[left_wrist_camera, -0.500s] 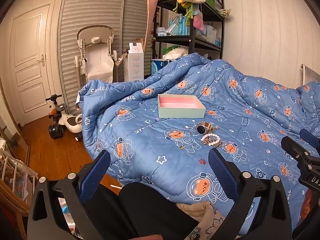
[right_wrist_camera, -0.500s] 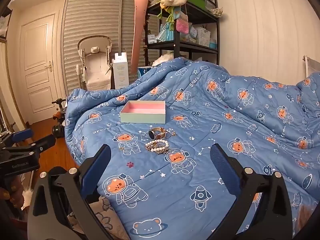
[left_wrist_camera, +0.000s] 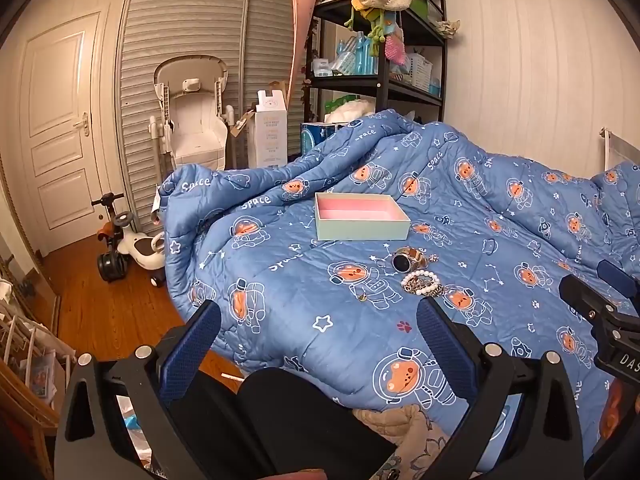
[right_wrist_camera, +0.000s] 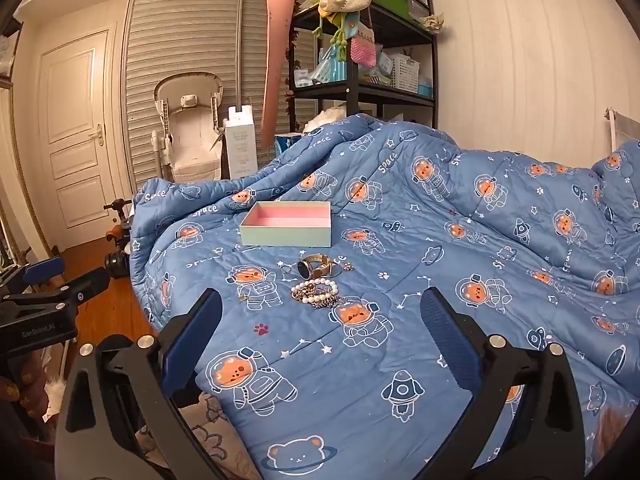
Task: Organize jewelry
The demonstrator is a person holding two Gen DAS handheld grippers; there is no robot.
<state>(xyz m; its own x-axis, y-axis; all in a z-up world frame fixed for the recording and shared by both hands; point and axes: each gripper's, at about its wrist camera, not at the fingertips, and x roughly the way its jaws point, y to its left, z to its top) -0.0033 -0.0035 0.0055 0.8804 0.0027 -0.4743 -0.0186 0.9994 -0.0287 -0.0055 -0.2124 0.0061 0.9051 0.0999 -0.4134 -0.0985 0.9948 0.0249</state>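
Note:
A mint box with a pink inside (left_wrist_camera: pixel 362 218) (right_wrist_camera: pixel 287 225) lies open on the blue bedspread. In front of it lie a gold watch (left_wrist_camera: pixel 407 259) (right_wrist_camera: pixel 316 267), a small earring (left_wrist_camera: pixel 433 257) (right_wrist_camera: pixel 348 267), a pearl and gold bracelet heap (left_wrist_camera: pixel 423 283) (right_wrist_camera: pixel 316 295) and a small pendant (left_wrist_camera: pixel 362 297) (right_wrist_camera: pixel 242 298). My left gripper (left_wrist_camera: pixel 318 344) is open and empty, near the bed's front edge. My right gripper (right_wrist_camera: pixel 322 340) is open and empty, just short of the bracelets.
The bedspread (left_wrist_camera: pixel 500 240) bunches up high behind the box. A black shelf unit (left_wrist_camera: pixel 380 60), a high chair (left_wrist_camera: pixel 196 120) and a toy scooter (left_wrist_camera: pixel 128 248) stand by the bed's far side. Wood floor (left_wrist_camera: pixel 104 312) lies to the left.

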